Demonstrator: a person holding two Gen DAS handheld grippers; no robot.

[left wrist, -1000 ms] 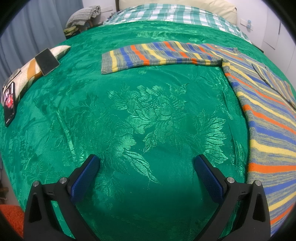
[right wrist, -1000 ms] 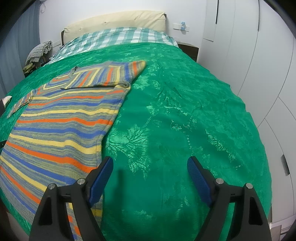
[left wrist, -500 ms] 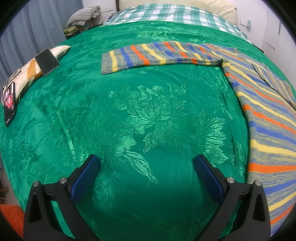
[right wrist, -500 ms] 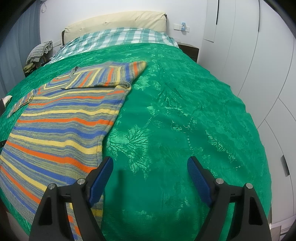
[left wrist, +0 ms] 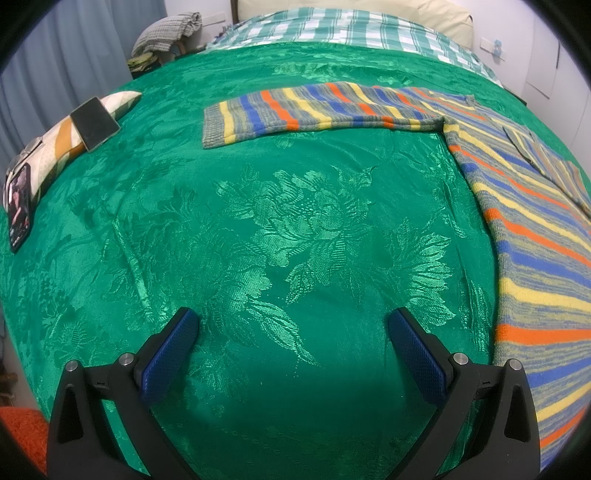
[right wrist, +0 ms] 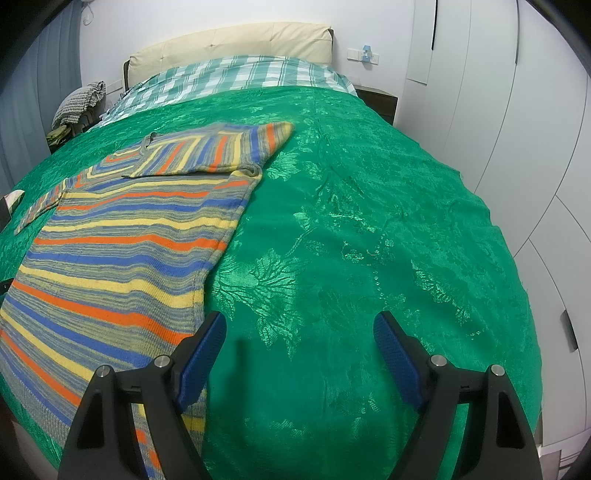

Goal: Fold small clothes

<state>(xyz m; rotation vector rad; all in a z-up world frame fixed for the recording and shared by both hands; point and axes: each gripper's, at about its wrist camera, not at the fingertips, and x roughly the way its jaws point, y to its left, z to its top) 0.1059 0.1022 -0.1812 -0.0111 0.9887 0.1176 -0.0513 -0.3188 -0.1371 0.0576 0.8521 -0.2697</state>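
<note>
Striped sweater flat on green bedspread, one sleeve folded across its chest, other sleeve stretched out at 12 o'clock. My left gripper and right gripper both spread wide, holding nothing. Two phones at 10 o'clock.

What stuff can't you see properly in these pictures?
- Striped knitted sweater: the left wrist view's right edge cuts off its body; in the right wrist view the bottom hem runs behind the right gripper and off the frame.
- Dark phone on the green floral bedspread, left wrist view: its screen picture is too small and squashed by the edge.
- Grey checked cloth pile beside the bed: too far away to tell what it is.
</note>
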